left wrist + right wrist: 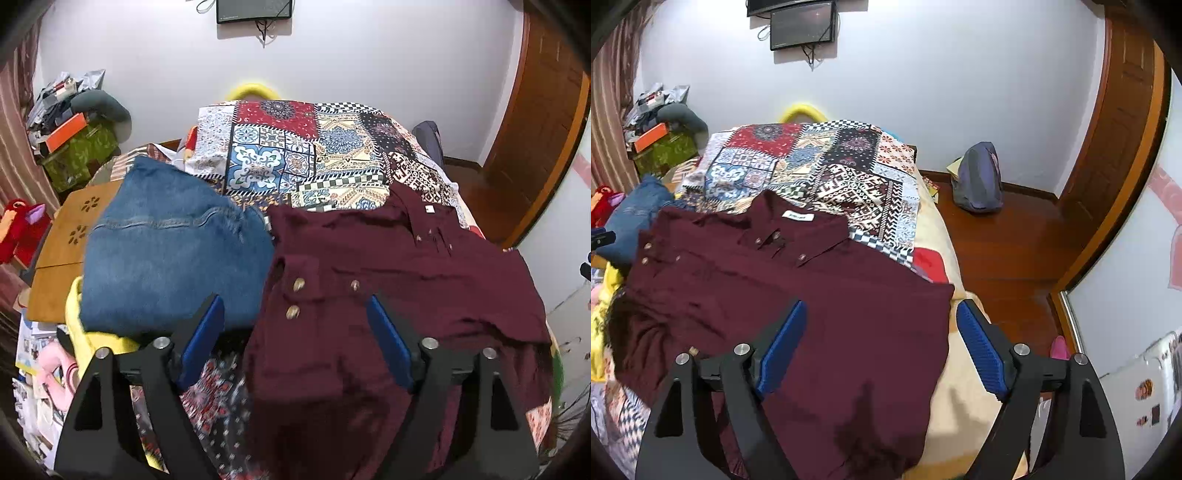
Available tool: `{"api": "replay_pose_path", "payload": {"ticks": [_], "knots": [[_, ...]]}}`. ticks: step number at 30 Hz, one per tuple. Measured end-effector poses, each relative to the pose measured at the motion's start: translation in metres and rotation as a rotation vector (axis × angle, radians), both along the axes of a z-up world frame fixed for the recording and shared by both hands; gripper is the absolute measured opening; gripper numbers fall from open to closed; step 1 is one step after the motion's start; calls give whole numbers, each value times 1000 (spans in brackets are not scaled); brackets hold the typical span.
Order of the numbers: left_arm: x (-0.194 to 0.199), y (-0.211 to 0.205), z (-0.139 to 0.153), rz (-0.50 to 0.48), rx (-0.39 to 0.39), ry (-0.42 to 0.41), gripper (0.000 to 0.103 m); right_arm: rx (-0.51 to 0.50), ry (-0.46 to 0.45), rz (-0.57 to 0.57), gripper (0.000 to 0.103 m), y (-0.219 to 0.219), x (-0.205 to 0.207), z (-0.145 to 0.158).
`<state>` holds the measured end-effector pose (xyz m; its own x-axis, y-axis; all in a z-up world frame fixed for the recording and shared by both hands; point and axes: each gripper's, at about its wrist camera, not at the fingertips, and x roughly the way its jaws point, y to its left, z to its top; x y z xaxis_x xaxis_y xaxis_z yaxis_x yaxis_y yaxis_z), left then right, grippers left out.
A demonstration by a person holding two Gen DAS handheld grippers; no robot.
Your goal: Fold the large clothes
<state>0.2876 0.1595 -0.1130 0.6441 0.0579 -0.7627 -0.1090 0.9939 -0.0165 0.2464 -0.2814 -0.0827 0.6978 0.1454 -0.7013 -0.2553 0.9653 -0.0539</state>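
A maroon button-up shirt [388, 266] lies spread on the bed, collar away from me, a cuffed sleeve with gold buttons [295, 291] folded over its left side. It also shows in the right wrist view [812, 295], with a white neck label [799, 216]. My left gripper [295, 306] is open above the shirt's left part, holding nothing. My right gripper [881, 310] is open above the shirt's right edge, holding nothing.
Folded blue jeans [170, 258] lie left of the shirt. A patchwork-print cloth [303, 155] covers the bed's far end. A wooden folding table [62, 251] and clutter stand at left. A grey backpack [979, 177] sits on the wooden floor at right, by a wooden door [1123, 147].
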Motion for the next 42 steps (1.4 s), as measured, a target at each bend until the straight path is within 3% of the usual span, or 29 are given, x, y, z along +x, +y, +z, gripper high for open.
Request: {"api": "replay_pose_path", "payload": {"ticks": [6,15,27,31,35,37,38,42], "knots": [[-36,6,-13,-23,-20,61,88,29,44,-18,81,-5,-31,-16],[-72,9,-73,-36,-82,201,88,171,229,-82,81,-16,-56,-72],[-85,-8,-133,-31,-190,308,88,221,413,-156,81,-19,-68,-144],[-81,-19,-146,-30,-190,322,88,273,414,-170,81,-21,-68,-151],[-79,-19,-150,-22,-220,320,87,293,394,-162,59,-17,-67,-151],[-81,-16,-151,-40,-272,313,71,280,384,-161,45,-15,-65,-149],[-81,-16,-150,-49,-291,310,68,282,382,-162,34,-14,-64,-149],[-85,-22,-141,-77,-239,281,35,326,376,-156,16,-20,-62,-141]]}}
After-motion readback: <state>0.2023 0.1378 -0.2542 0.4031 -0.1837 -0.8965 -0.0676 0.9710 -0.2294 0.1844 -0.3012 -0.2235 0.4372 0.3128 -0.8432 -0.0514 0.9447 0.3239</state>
